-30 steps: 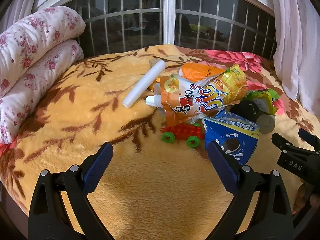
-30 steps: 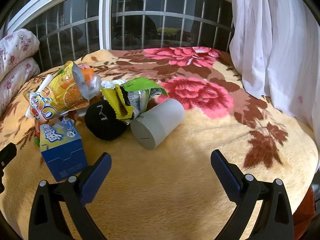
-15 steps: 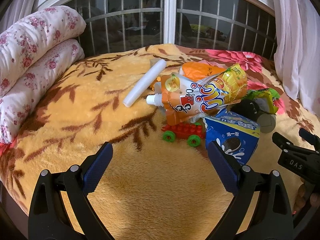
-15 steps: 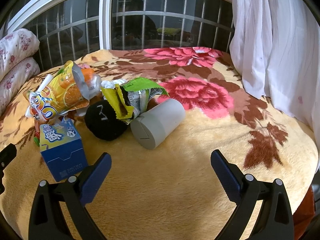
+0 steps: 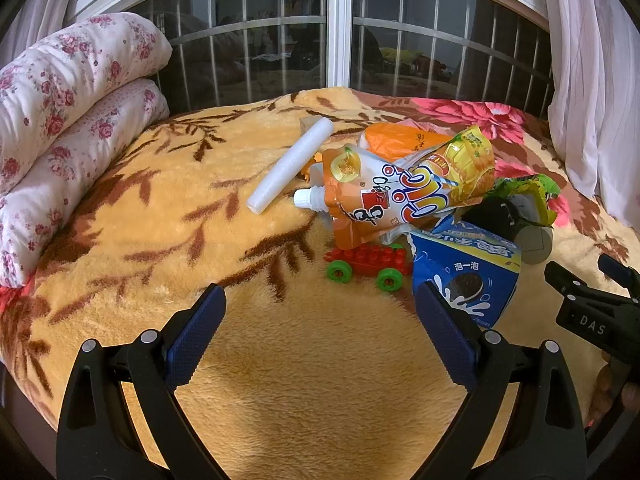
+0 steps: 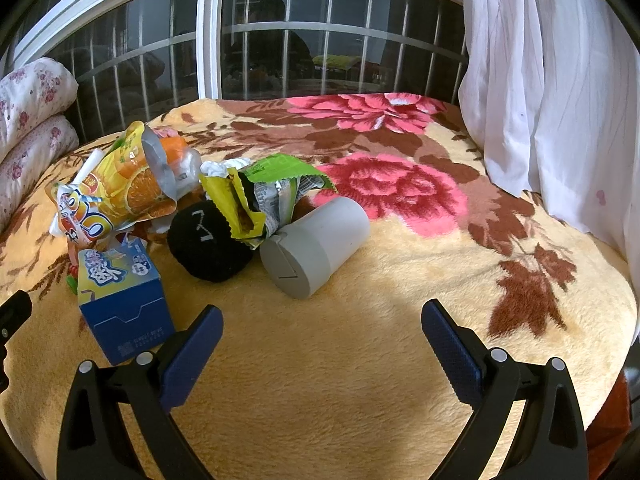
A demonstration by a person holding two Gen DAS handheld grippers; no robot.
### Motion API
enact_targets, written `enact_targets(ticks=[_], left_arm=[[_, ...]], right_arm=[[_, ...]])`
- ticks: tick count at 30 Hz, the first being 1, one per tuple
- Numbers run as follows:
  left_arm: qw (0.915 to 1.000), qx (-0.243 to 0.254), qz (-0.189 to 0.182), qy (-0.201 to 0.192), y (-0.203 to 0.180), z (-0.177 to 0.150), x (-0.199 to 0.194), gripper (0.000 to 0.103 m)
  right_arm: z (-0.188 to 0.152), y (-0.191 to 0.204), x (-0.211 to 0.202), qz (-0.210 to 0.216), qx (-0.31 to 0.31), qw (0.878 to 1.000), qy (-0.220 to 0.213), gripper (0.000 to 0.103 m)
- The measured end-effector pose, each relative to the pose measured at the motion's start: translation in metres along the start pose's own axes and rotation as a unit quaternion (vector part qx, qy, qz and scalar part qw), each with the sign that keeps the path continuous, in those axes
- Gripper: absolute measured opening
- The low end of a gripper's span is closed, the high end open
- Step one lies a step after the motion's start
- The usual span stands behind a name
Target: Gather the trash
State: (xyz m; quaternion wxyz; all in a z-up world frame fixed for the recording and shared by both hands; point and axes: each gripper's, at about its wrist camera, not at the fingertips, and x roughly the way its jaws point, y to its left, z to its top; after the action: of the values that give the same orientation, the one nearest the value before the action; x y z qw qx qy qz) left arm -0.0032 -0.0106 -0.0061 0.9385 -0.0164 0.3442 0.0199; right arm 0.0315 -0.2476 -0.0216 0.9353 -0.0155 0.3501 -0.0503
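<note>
Trash heap on the flowered blanket (image 5: 168,216): orange drink pouch (image 5: 384,196) leaning over a blue cookie box (image 5: 466,276), green wrapper (image 6: 272,188) and grey cup (image 6: 316,248) on its side; left gripper (image 5: 320,336) and right gripper (image 6: 322,344), jaws spread and empty, hung short, apparently awaiting a first pick.

We're in home bedroom. Evidence: bed (image 5: 168,216) under plush floral blanket (image 6: 400,184), folded flowered quilts (image 5: 68,92) stacked at left edge. Barred window (image 5: 340,28) right behind bed, dark outside, white curtain (image 6: 552,80) hanging at right. We see household clutter on blanket: orange drink pouch (image 5: 392,196), blue cookie box (image 5: 464,276), green snack wrapper (image 6: 272,188), red toy brick car (image 5: 368,264), grey cup (image 6: 316,248) lying on its side, white roll (image 5: 290,166).
</note>
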Motion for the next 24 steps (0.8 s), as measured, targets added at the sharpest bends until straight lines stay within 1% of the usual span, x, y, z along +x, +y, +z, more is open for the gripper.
enact_targets(ticks=[11,20,24], left_arm=[[1.0,0.001,0.002,0.0,0.0,0.0,0.0,0.093],[1.0,0.004,0.0,0.0,0.0,-0.001,-0.001,0.093],[0.9999,0.012,0.001,-0.002,0.003,-0.004,-0.004,0.093]], right_arm=[[0.0,0.0,-0.002,0.001,0.004,1.0,-0.003,0.098],[0.006,-0.012,-0.003,0.044,0.034,0.998,-0.009,0.098],[0.017,-0.01,-0.003,0.048,0.028,0.998,-0.018,0.098]])
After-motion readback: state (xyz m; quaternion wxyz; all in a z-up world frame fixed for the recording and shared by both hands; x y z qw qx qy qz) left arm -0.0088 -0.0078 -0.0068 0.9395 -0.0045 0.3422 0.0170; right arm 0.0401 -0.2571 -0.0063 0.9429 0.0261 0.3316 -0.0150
